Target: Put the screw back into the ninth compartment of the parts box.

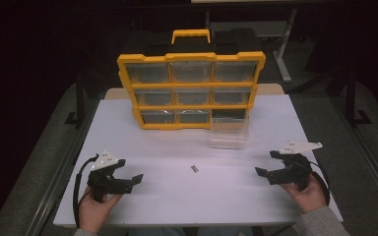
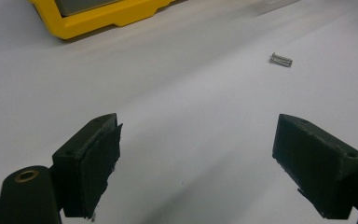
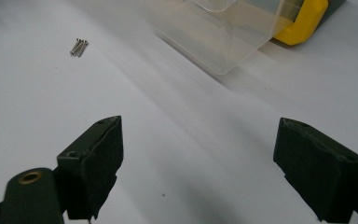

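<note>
Your high view looks down over the table (image 1: 177, 196); both gripper views sit low, sharing the screws (image 2: 280, 59) (image 3: 78, 47).

We look down on a white rectangular surface (image 1: 142, 142) lit brightly from above, while the room around it falls into near darkness. Past its far edge we make out a second, light-coloured table (image 1: 275, 27) with a pale leg (image 1: 281, 59) on a grey floor (image 1: 24, 162). Dark upright posts (image 1: 80, 96) stand off the far corners.
</note>
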Action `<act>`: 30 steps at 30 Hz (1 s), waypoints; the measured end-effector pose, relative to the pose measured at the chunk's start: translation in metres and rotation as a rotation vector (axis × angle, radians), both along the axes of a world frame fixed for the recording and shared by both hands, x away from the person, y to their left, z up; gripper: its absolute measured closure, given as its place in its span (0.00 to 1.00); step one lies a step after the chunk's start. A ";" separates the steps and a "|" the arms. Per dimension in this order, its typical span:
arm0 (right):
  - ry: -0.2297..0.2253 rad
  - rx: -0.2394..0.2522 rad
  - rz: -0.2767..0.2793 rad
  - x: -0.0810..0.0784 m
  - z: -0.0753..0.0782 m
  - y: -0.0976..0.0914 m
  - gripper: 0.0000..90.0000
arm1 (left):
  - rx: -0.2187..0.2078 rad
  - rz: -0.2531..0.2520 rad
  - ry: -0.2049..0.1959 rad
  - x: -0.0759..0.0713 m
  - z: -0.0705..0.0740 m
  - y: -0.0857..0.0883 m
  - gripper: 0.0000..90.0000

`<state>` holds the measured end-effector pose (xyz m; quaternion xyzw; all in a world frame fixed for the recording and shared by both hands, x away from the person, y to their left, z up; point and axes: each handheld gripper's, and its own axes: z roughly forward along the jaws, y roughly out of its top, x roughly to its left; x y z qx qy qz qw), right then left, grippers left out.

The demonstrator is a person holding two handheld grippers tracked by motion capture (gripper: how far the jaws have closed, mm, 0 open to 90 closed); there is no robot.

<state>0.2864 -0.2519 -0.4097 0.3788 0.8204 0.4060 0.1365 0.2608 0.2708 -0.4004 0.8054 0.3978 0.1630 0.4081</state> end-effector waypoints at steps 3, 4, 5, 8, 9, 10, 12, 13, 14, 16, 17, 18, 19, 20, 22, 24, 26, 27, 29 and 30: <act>0.004 0.003 -0.002 0.000 0.001 0.001 0.17 | 0.001 0.000 0.002 0.000 0.000 0.000 0.16; -0.003 0.000 0.004 0.000 0.004 0.001 0.17 | -0.001 0.001 0.001 0.000 0.000 0.000 0.16; -0.001 0.006 0.004 0.000 0.005 0.001 0.17 | 0.004 -0.002 -0.001 0.000 0.000 0.000 0.16; 0.004 0.008 0.011 0.000 0.007 0.003 0.17 | 0.014 -0.010 0.012 0.000 -0.002 0.000 0.16; 0.008 0.005 0.017 0.001 0.008 0.004 0.17 | 0.021 -0.018 0.006 0.001 -0.001 0.000 0.16; 0.015 0.003 0.015 0.001 0.008 0.005 0.17 | 0.020 -0.017 0.006 0.001 -0.002 0.000 0.16; 0.027 0.003 0.024 0.003 0.008 0.008 0.17 | 0.005 -0.007 0.009 0.000 -0.002 -0.001 0.16; 0.034 0.003 0.027 0.003 0.009 0.009 0.17 | 0.004 -0.007 0.009 0.000 -0.002 -0.001 0.16; 0.034 0.003 0.027 0.003 0.009 0.009 0.17 | 0.004 -0.007 0.009 0.000 -0.002 -0.001 0.16; 0.037 -0.003 0.042 0.005 0.011 0.013 0.17 | 0.010 -0.009 0.010 0.000 -0.001 -0.001 0.16; 0.038 -0.005 0.049 0.005 0.014 0.016 0.17 | 0.020 -0.016 0.006 0.000 -0.001 0.000 0.16; 0.035 -0.003 0.056 0.006 0.016 0.018 0.17 | 0.018 -0.015 0.006 0.000 -0.001 0.000 0.16; 0.031 -0.002 0.065 0.006 0.018 0.019 0.17 | 0.016 -0.013 0.007 0.000 -0.001 0.000 0.16; 0.035 0.002 0.068 0.006 0.019 0.021 0.17 | 0.016 -0.013 0.007 0.000 -0.001 0.000 0.16; 0.036 0.008 0.078 0.006 0.022 0.024 0.17 | 0.004 -0.005 0.005 0.000 -0.001 0.000 0.16; 0.044 0.011 0.088 0.007 0.024 0.027 0.17 | 0.009 -0.009 0.001 0.000 0.000 0.000 0.16; 0.047 0.007 0.093 0.008 0.025 0.029 0.17 | 0.008 -0.008 0.002 0.000 0.000 0.000 0.16; 0.045 0.007 0.098 0.009 0.026 0.030 0.17 | 0.008 -0.007 0.001 0.000 0.000 0.000 0.16; 0.050 0.008 0.103 0.011 0.029 0.033 0.17 | 0.005 -0.004 0.002 -0.001 -0.001 0.001 0.16; 0.058 0.009 0.104 0.011 0.031 0.035 0.19 | 0.003 -0.004 0.002 0.000 -0.001 0.001 0.16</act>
